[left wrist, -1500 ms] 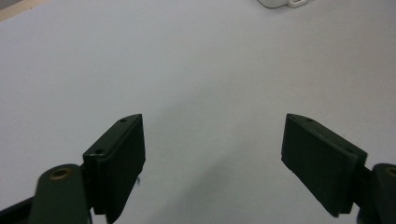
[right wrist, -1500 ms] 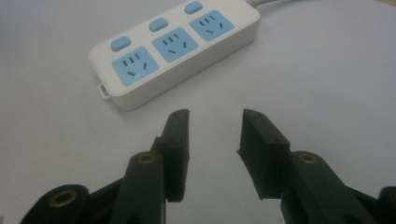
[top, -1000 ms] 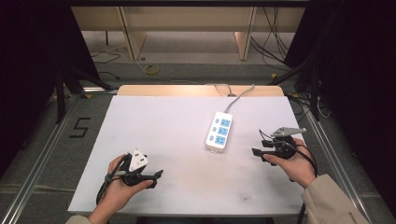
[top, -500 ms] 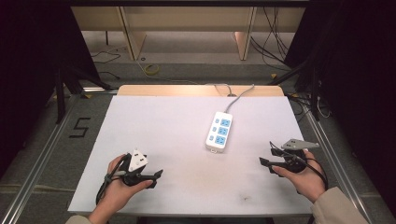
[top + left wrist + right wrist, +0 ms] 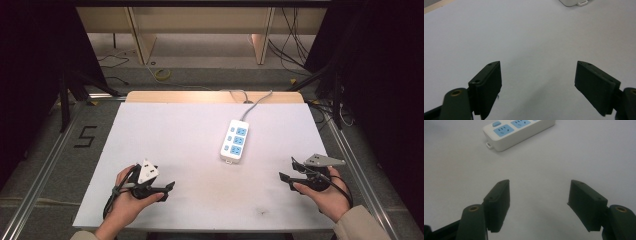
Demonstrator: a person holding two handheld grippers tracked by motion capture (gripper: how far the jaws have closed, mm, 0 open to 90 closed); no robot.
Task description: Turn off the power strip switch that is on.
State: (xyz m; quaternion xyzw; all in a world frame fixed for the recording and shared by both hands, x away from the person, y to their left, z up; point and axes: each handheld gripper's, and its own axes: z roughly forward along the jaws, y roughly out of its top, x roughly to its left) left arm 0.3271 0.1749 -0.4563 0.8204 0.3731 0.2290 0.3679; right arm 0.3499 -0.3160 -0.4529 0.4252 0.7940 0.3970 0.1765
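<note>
Seen from the high view: white desk [image 5: 170, 135], white power strip [image 5: 235, 140] with blue sockets lying right of centre toward the far edge, its grey cord running off at 12 o'clock past the wooden strip. Left claw [image 5: 167, 187] low at 7 o'clock, right claw [image 5: 288, 169] at 4 o'clock, both near the front edge and well apart from the strip.

From the left claw view [image 5: 537, 82]: just the strip's near end with its hanging tab [image 5: 574, 2] at 1 o'clock, far off. From the right claw view [image 5: 539, 203]: the strip [image 5: 519, 132] closer, at 11 o'clock, blue button and two sockets showing.

Plenty of bare desk around the strip and between the hands.

Left claw spread wide, nothing between the jaws. Right claw just been opening, now fully wide, empty, bare desk below it.
</note>
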